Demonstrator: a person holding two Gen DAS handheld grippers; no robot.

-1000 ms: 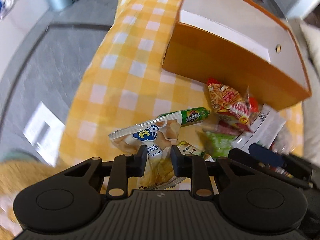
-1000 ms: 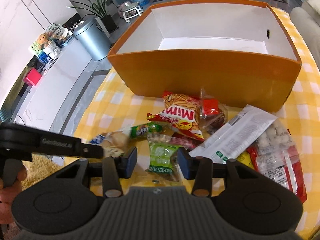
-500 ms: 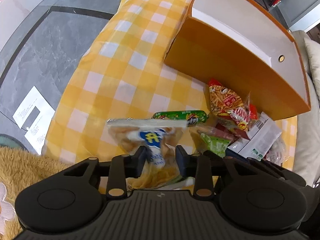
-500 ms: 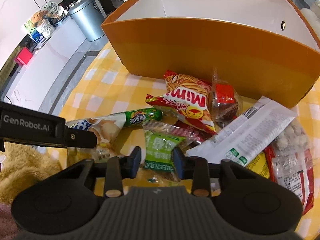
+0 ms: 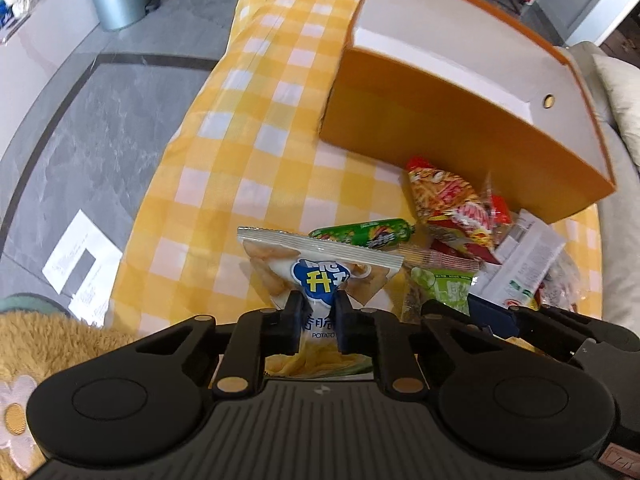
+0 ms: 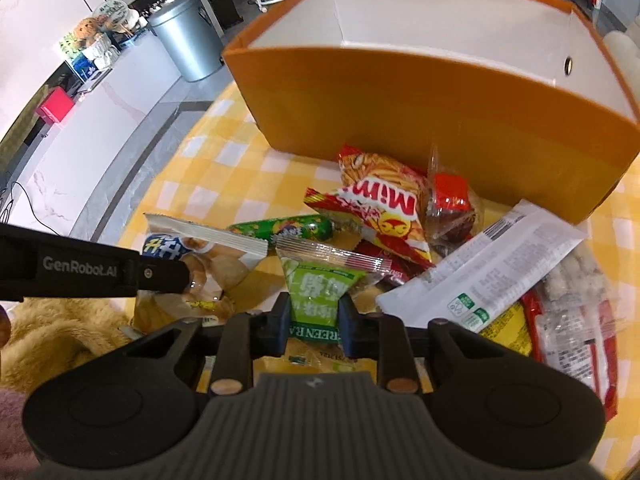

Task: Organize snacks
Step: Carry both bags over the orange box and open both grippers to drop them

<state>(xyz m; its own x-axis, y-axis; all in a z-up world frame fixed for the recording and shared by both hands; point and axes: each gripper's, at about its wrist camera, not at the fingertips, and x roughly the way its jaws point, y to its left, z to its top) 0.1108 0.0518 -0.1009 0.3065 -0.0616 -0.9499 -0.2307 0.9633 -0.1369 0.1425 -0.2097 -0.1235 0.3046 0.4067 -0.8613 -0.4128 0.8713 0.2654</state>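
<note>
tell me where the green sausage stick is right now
In the right wrist view, the green sausage stick lies on the checked cloth, left of the Mimi bag.

The left tongs (image 5: 318, 322) pinch a potato chip bag (image 5: 320, 276) near the orange box (image 5: 440, 136).

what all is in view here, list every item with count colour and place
storage box: 1, orange outside, white inside, on the cloth behind the snacks
tablecloth: 1, yellow and white check, over the table
potato chip bag: 1, white and blue, in the left tongs
green pea snack pack: 1, green, in the right tongs
sausage stick: 1, green, lying between the chip bag and the Mimi bag
Mimi snack bag: 1, red and yellow, in front of the box
white wrapper: 1, white, right of the pile
trash bin: 1, grey metal, on the floor
left tongs: 1, black, shut on the chip bag
right tongs: 1, black, shut on the pea pack
</note>
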